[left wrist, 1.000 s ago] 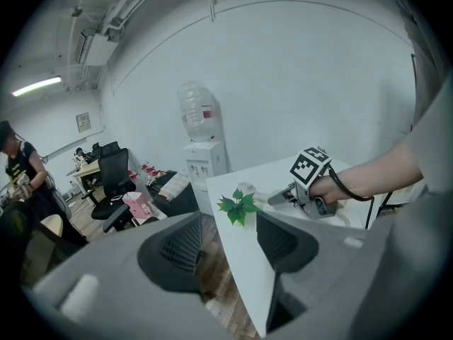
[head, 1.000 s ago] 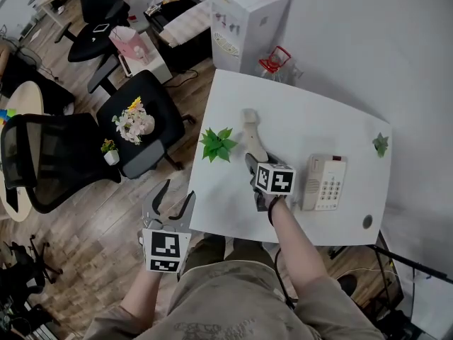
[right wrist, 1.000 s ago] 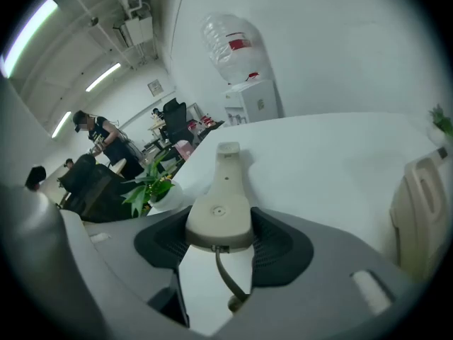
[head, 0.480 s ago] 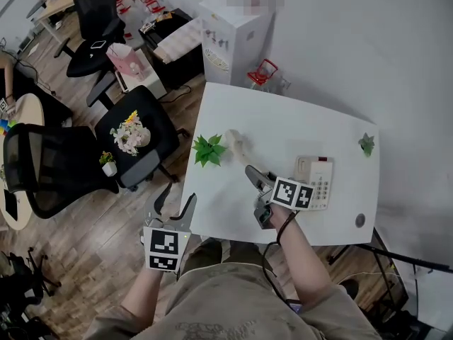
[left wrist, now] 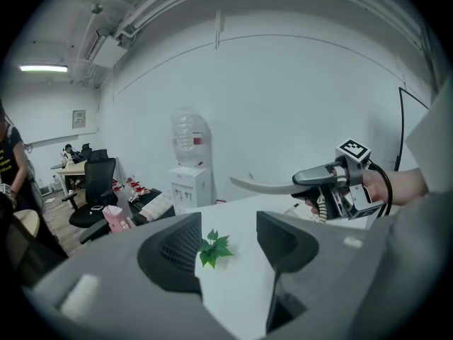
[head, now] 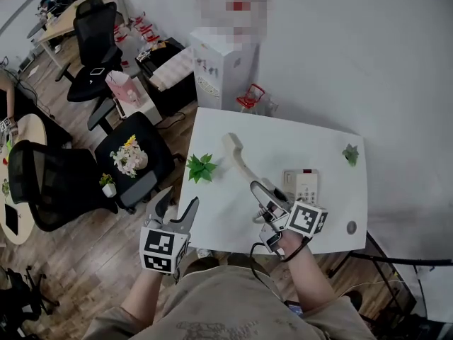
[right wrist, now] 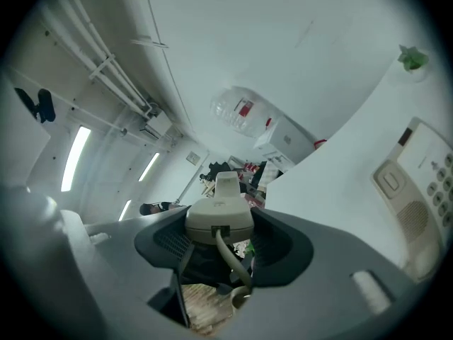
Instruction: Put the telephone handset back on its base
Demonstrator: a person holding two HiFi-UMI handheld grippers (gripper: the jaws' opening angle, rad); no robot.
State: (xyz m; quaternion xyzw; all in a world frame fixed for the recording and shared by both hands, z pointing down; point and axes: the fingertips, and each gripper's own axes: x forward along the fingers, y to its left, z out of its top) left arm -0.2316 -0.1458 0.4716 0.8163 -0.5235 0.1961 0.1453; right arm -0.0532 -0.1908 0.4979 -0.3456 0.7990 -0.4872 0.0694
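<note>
Head view: my right gripper (head: 260,194) clamps telephone handset (head: 239,159) by one end, handset in air over white table (head: 318,144), centre frame; base (head: 303,184) just right of it. My left gripper (head: 174,208) gaping, empty, lower left. To do well: swing handset over base, align lengthwise, lower flat, mind cord (right wrist: 226,258). Right gripper view alone shows cord plugged into handset end; left gripper view shows handset side-on, near level.

Handset (head: 239,156) apparently clear above table (head: 283,137); plant (head: 201,168) left, base (head: 301,185) right.
</note>
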